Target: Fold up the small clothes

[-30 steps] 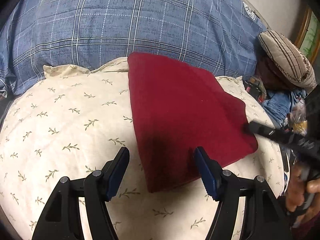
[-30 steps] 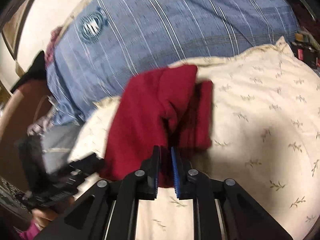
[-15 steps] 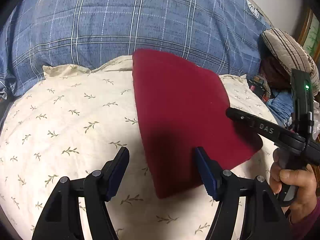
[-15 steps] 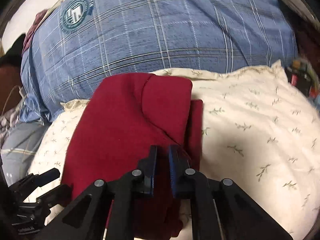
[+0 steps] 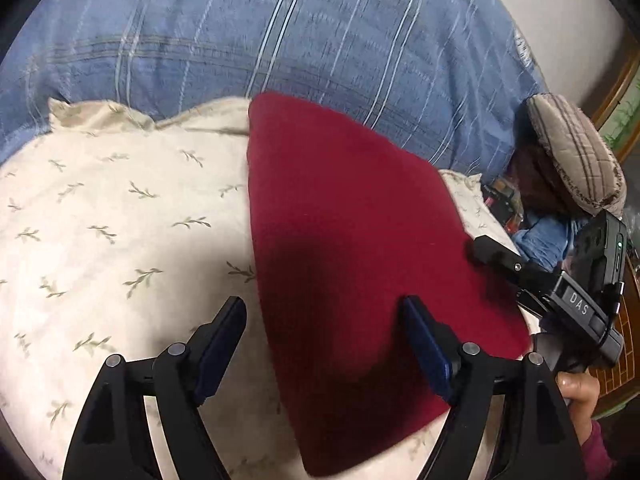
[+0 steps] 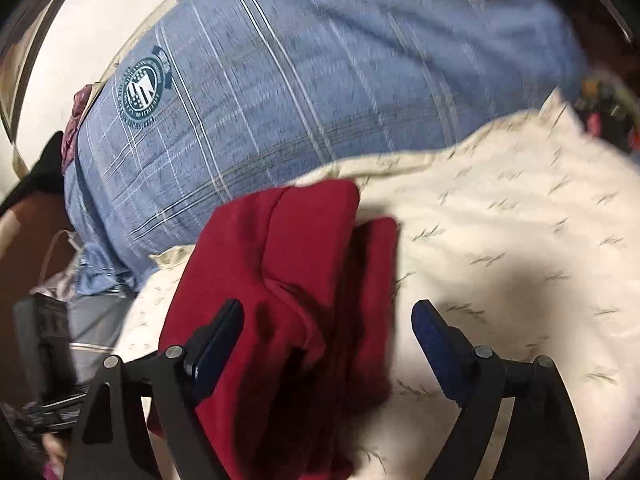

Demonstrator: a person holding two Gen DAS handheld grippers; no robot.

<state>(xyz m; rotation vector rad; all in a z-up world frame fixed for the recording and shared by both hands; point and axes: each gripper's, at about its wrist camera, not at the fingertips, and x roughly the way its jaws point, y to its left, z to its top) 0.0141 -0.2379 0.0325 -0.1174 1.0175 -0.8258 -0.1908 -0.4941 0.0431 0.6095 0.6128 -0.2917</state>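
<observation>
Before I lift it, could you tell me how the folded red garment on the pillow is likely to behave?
The red garment will probably be floppy: its folded layers lie soft and overlap loosely. Pinched at one edge, it would likely unfold and droop. It looks light, and may slide on the cream pillow, which bulges beneath it. Both the left gripper and the right gripper stand open.
</observation>
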